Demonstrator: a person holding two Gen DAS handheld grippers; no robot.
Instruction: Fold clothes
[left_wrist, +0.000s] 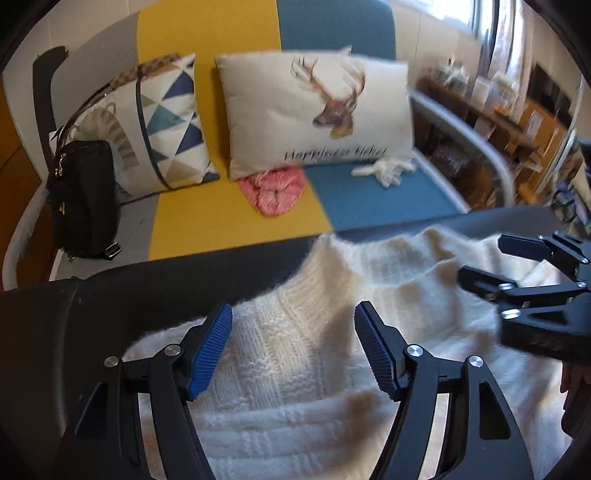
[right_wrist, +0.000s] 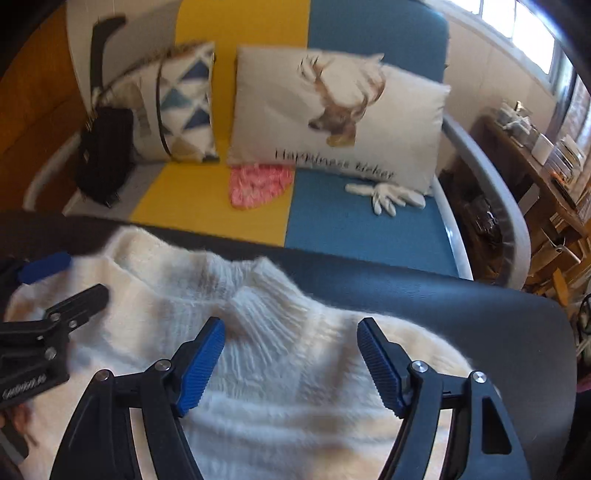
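A fluffy white knit sweater (left_wrist: 369, 266) lies spread on a dark table (left_wrist: 147, 288), its ribbed collar (right_wrist: 266, 310) towards the sofa. My left gripper (left_wrist: 293, 347) hovers over the sweater's left part with its blue pads wide apart and nothing pinched between them. My right gripper (right_wrist: 291, 350) hangs over the knit just below the collar, jaws apart and not pressing on the fabric. Each gripper shows in the other's view: the right gripper (left_wrist: 480, 258) at the right edge, the left gripper (right_wrist: 70, 280) at the left edge, both open above the sweater (right_wrist: 266, 406).
Behind the table (right_wrist: 480, 314) stands a yellow and blue sofa (left_wrist: 369, 199) with a deer cushion (left_wrist: 317, 114), a triangle-pattern cushion (left_wrist: 170, 118), a black bag (left_wrist: 85, 195), a pink knit item (left_wrist: 273, 192) and white gloves (right_wrist: 388, 195). Cluttered wooden shelves (right_wrist: 535, 166) stand at the right.
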